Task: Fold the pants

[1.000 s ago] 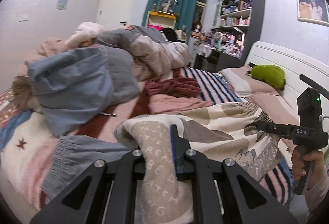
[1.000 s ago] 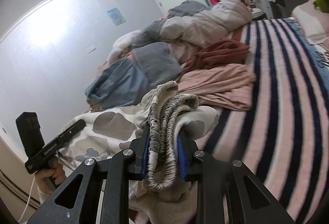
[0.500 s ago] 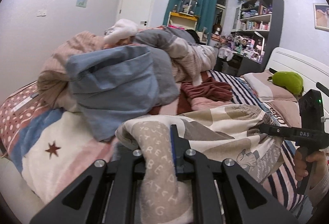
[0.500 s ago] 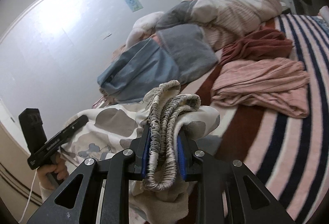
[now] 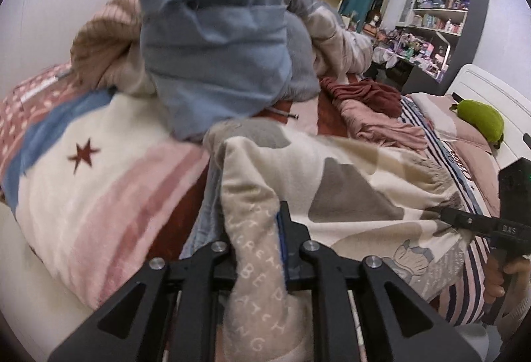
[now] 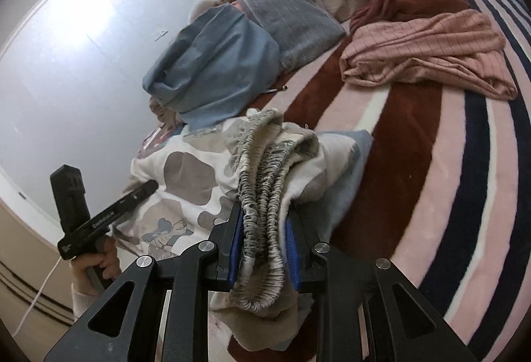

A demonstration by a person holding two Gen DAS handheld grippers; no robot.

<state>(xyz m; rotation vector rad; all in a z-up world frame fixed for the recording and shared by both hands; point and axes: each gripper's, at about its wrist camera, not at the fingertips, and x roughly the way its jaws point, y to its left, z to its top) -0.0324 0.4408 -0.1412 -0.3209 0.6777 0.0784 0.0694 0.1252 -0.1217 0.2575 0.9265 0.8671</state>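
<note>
Pants [image 5: 348,182] stretched crosswise between left gripper [image 5: 257,245] clamping cuff, jaws just easing, and right gripper [image 6: 264,239] clamping waistband.

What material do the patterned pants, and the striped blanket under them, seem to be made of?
The patterned pants look like soft, matte fleece or brushed cotton: they drape limply, with a gathered elastic waistband. The striped blanket looks like plush fleece: its surface is fuzzy, with a short pile and no shine. The exact fibres cannot be told from the pictures.
</note>
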